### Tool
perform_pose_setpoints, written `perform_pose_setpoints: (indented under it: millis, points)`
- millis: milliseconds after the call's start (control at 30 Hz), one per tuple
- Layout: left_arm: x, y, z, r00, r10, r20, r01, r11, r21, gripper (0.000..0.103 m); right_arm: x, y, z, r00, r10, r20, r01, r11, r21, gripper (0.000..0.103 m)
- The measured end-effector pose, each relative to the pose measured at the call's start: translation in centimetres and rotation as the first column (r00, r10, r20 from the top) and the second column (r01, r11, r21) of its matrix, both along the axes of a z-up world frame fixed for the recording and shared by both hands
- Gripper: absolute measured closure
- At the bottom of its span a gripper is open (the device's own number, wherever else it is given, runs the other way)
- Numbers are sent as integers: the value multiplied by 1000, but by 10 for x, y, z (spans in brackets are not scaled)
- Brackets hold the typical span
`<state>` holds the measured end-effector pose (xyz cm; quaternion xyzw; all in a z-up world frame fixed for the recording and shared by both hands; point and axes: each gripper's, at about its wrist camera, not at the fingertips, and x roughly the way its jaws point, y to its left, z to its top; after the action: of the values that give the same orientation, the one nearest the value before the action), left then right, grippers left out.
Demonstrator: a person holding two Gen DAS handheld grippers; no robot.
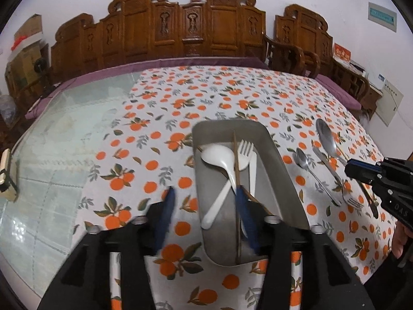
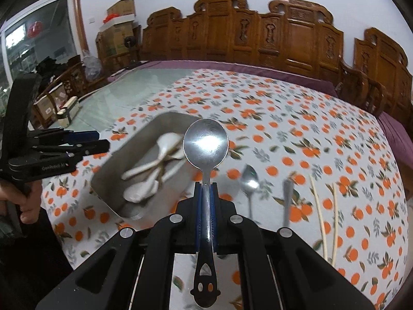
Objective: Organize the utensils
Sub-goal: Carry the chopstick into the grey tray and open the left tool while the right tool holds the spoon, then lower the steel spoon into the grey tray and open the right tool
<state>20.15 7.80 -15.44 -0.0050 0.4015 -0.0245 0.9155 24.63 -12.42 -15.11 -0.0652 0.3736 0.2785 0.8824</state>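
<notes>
A: What shows at the left?

B: The left gripper [image 1: 205, 196], fingers spread wide and holding nothing, hangs over the near end of the grey rectangular metal tray [image 1: 280, 170]. In the tray lie a white plastic spoon [image 1: 219, 160], a white plastic fork [image 1: 245, 152] and brown wooden chopsticks [image 1: 236, 160].

A: And further right?

B: The right gripper [image 2: 206, 188] has its blue pads clamped on the handle of a large shiny steel spoon [image 2: 205, 143], bowl raised beside the tray. On the orange-print tablecloth [image 2: 296, 118] rest a small steel spoon [image 2: 249, 178], another steel handle [image 2: 287, 193] and pale chopsticks [image 2: 318, 206].
</notes>
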Motion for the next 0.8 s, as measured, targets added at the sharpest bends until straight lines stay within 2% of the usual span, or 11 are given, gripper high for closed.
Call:
perform_pose_setpoints:
  millis: [67,100,133,267,600,800]
  points:
    - [0,4,3,1000,9,9,-9,1000,0,44,3,9,3,1000,6,-9,-6,1000,19,96]
    - [0,7,4,1000,19,16,-19,1000,8,31,5,14,3,1000,7,-13,-7,1000,25,96]
    - [-1,8,6,999,25,25,-25,1000,14,27,7,19,4,1000,10,-16,-9,999,31,96]
    - [-3,17,11,998,41,50,-41,999,7,18,14,41,5,999,25,-25,-24,999,41,96]
    - [-5,34,20,996,61,67,-60,998,-13,14,31,80,-5,997,36,-68,-32,998,56,96]
    - [-7,43,24,995,77,70,-75,997,-28,14,43,104,-19,995,31,-90,-29,999,30,96]
